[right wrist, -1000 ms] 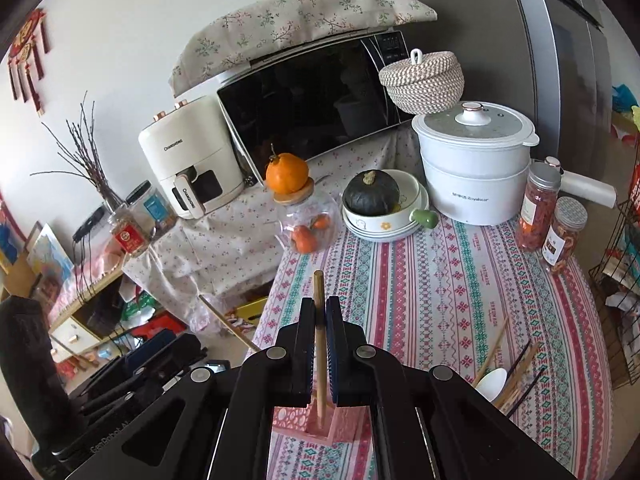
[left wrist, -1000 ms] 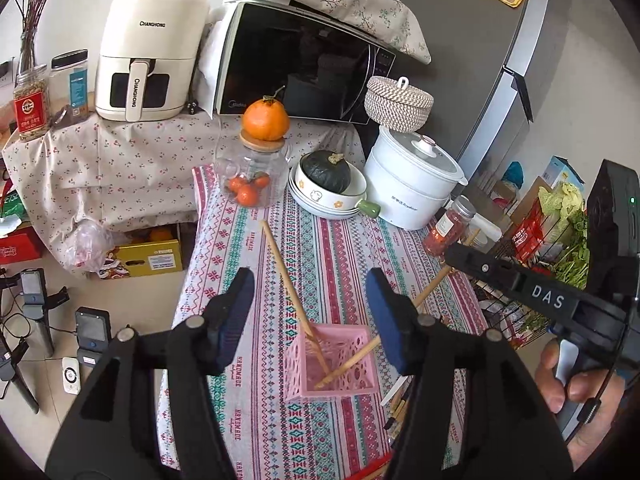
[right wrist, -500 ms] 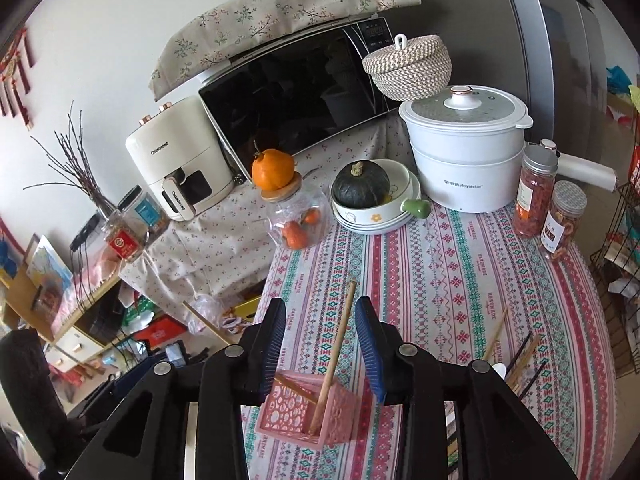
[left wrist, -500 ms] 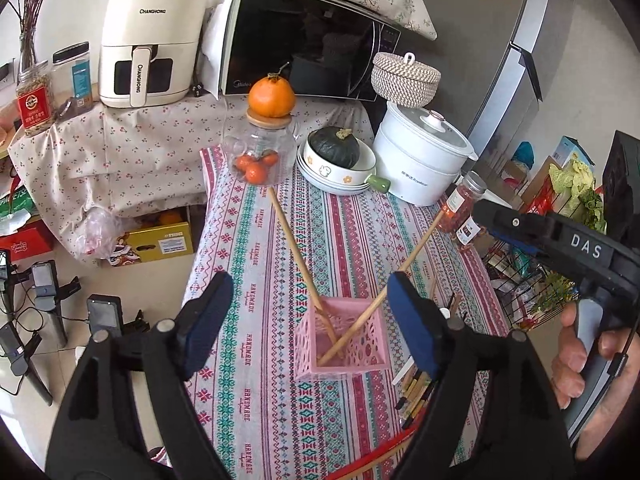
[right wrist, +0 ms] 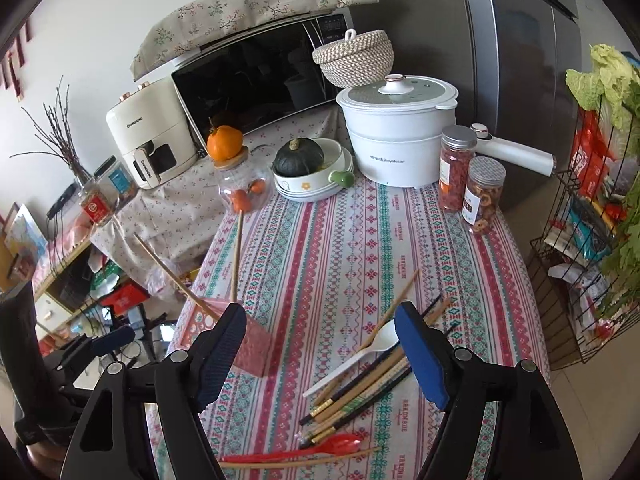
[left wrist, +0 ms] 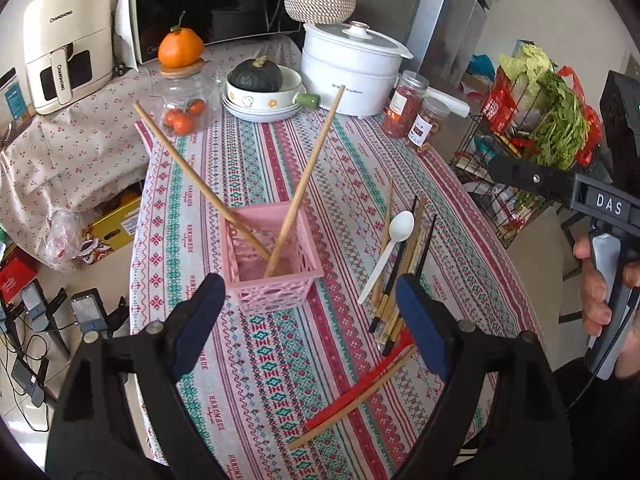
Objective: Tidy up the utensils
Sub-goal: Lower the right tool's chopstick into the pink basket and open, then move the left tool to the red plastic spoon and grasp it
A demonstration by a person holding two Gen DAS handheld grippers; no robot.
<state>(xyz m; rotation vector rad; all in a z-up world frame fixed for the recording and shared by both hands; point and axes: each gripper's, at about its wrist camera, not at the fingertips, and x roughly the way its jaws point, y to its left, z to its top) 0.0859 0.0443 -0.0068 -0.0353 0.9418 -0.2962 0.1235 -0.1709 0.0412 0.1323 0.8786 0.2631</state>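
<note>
A pink basket (left wrist: 276, 264) stands on the patterned tablecloth with two wooden chopsticks (left wrist: 308, 176) leaning crossed in it. My left gripper (left wrist: 308, 284) hovers just in front of the basket, its jaws opening with nothing gripped between them. To the basket's right lies a pile of chopsticks (right wrist: 360, 396), a white spoon (right wrist: 360, 354) and a red spoon (right wrist: 312, 450). My right gripper (right wrist: 320, 312) hangs above that pile, its jaws opening and holding nothing, with the pink basket (right wrist: 256, 344) behind its left finger. A hand holds the right gripper's handle (left wrist: 600, 280).
At the table's far end stand a white pot (right wrist: 396, 140), two jars (right wrist: 468, 176), stacked bowls with a dark squash (right wrist: 304, 172) and a glass jar topped by an orange (right wrist: 240, 176). A wire rack with greens (right wrist: 592, 240) stands off the table's right edge.
The right gripper let go of the chopstick, which now leans in the basket, and swung right over the utensil pile. Both grippers' jaws widened; the left one moved closer to the table.
</note>
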